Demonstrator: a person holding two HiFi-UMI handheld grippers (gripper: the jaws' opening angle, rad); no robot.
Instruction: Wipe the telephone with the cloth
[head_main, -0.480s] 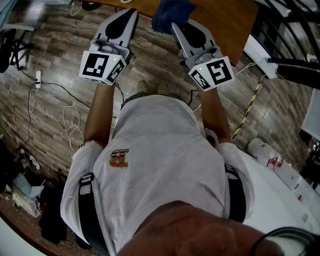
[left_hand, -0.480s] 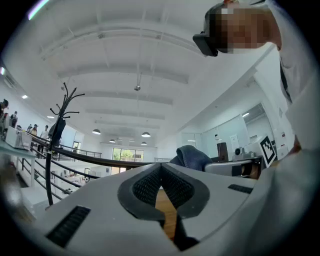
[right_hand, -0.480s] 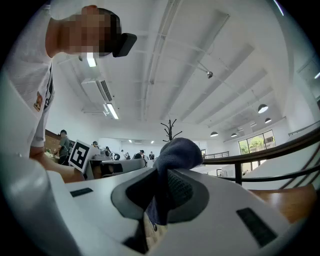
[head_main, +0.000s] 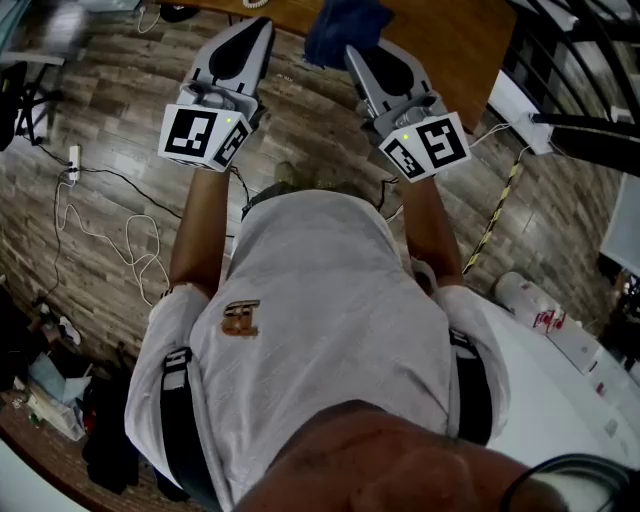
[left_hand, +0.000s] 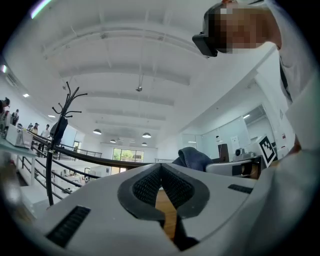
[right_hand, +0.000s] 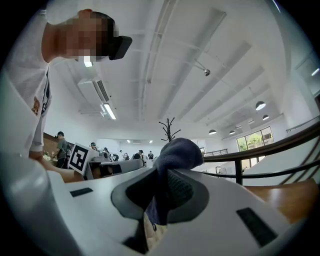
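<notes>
A dark blue cloth (head_main: 343, 27) hangs bunched from the tip of my right gripper (head_main: 352, 52), which is shut on it. In the right gripper view the cloth (right_hand: 176, 154) bulges out above the pinched pads and fills the gap. My left gripper (head_main: 260, 25) is held up beside it, shut, pads pressed together with nothing between them (left_hand: 161, 176). The cloth (left_hand: 193, 158) also shows to the right in the left gripper view. Both grippers point up, away from the floor. No telephone is visible in any view.
A brown wooden table (head_main: 455, 45) lies beyond the grippers at the top. Below is a plank floor with white cables (head_main: 110, 235) and a power strip (head_main: 75, 156). Dark railings (head_main: 575, 40) and a white counter (head_main: 560, 400) stand at the right. A coat stand (left_hand: 62, 125) rises at the left.
</notes>
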